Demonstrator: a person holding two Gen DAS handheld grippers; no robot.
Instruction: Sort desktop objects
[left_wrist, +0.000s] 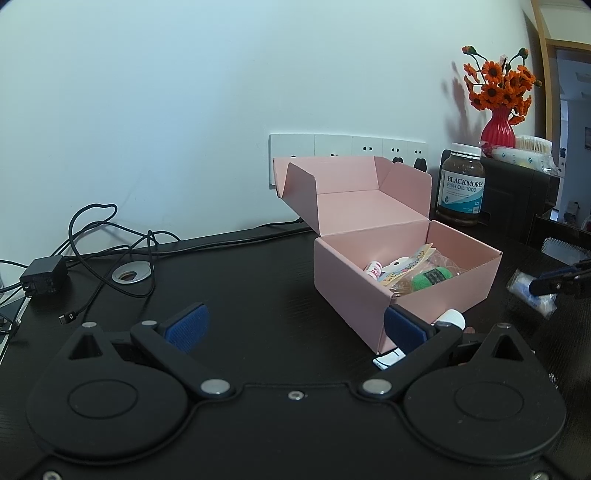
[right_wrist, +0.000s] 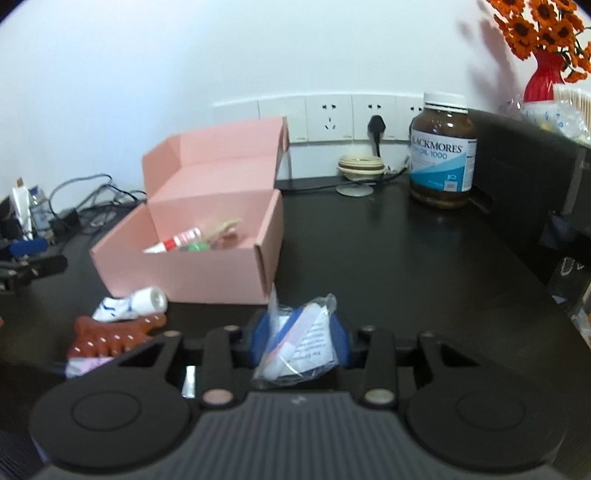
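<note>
An open pink cardboard box (left_wrist: 406, 302) stands on the dark desk with its lid up, also seen in the right wrist view (right_wrist: 184, 273). Inside lie a red-and-white tube (right_wrist: 173, 240), a green item (left_wrist: 432, 277) and some packets. My right gripper (right_wrist: 299, 343) is shut on a clear plastic bag with printed paper (right_wrist: 306, 332), in front of the box's near right corner. In the left wrist view that bag (left_wrist: 532, 291) hangs right of the box. My left gripper (left_wrist: 295, 328) stands open, its right finger beside the box's near corner. A white tube (right_wrist: 133, 302) and a brown comb-like clip (right_wrist: 110, 339) lie before the box.
A fish oil bottle (left_wrist: 460, 184) stands at the back right by a black cabinet (left_wrist: 517, 192) bearing a red vase of orange flowers (left_wrist: 496, 129). Cables and a black charger (left_wrist: 44, 275) lie at the left. Wall sockets (right_wrist: 328, 118) line the wall behind.
</note>
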